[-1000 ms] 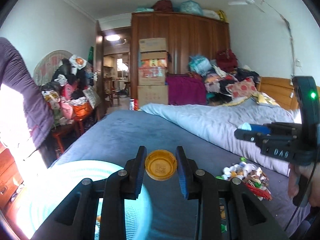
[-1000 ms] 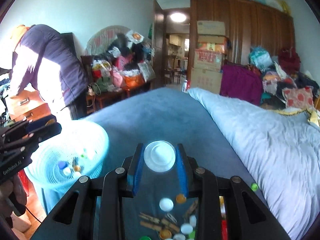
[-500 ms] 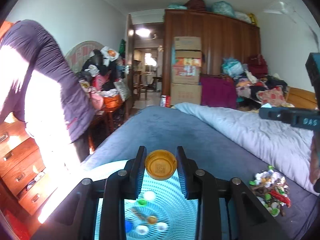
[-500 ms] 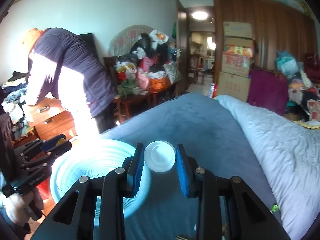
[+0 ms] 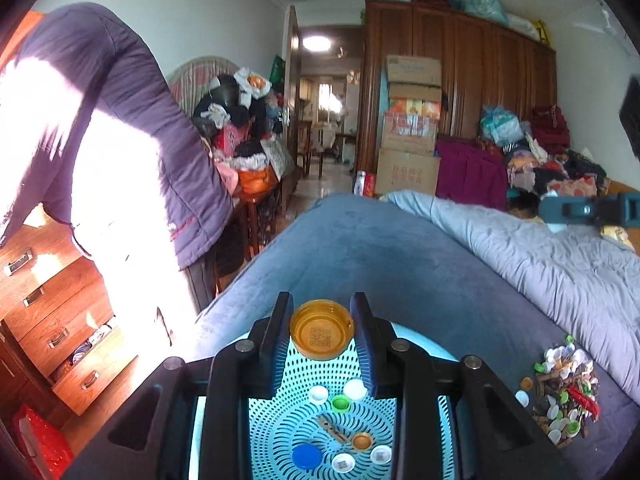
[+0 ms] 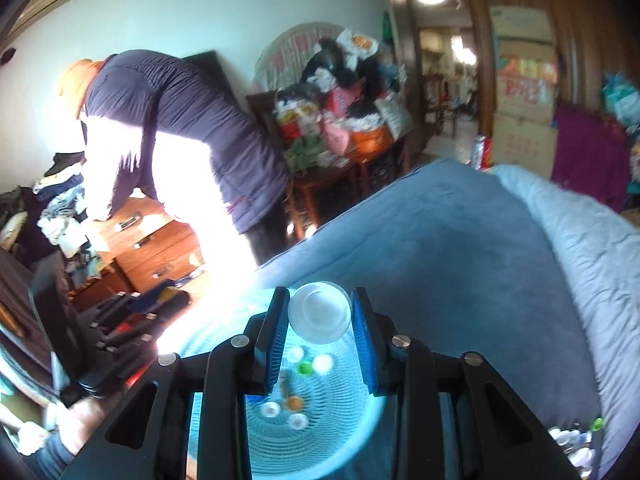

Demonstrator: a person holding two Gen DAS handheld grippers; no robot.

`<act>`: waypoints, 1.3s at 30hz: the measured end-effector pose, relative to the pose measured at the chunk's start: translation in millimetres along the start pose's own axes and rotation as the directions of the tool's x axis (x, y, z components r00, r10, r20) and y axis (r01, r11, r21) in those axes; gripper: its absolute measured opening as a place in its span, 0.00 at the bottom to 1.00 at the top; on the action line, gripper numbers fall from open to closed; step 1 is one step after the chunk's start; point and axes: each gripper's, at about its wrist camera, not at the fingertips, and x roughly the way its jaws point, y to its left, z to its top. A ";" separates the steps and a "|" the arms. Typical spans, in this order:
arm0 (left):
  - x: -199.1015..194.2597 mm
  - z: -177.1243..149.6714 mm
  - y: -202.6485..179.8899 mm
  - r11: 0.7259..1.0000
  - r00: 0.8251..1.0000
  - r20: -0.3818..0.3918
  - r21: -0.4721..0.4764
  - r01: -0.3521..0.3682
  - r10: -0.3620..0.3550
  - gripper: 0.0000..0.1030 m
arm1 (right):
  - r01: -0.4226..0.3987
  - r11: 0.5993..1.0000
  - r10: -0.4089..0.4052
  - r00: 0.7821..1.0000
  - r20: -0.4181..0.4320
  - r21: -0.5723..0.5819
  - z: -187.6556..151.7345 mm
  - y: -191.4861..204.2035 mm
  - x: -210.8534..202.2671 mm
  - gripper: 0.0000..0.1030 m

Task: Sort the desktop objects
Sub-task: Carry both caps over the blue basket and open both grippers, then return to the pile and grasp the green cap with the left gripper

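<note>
my left gripper point(image 5: 322, 334) jaws clench an orange bottle cap point(image 5: 322, 335), my right gripper point(image 6: 319, 318) jaws clench a white bottle cap point(image 6: 319, 318), both above the turquoise basket point(image 5: 288, 424).

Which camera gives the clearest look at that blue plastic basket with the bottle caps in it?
The left wrist view: the basket sits sharp below the jaws, its perforated floor and the caps easy to make out. The right wrist view shows the same basket blurred, partly washed out by sun glare, though more of its rim.
</note>
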 end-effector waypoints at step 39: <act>45.5 -19.4 -16.4 0.992 0.979 -0.170 0.080 -0.102 0.115 0.48 | -0.101 0.995 0.101 0.982 -0.161 0.009 -20.7 11.3 62.4 0.31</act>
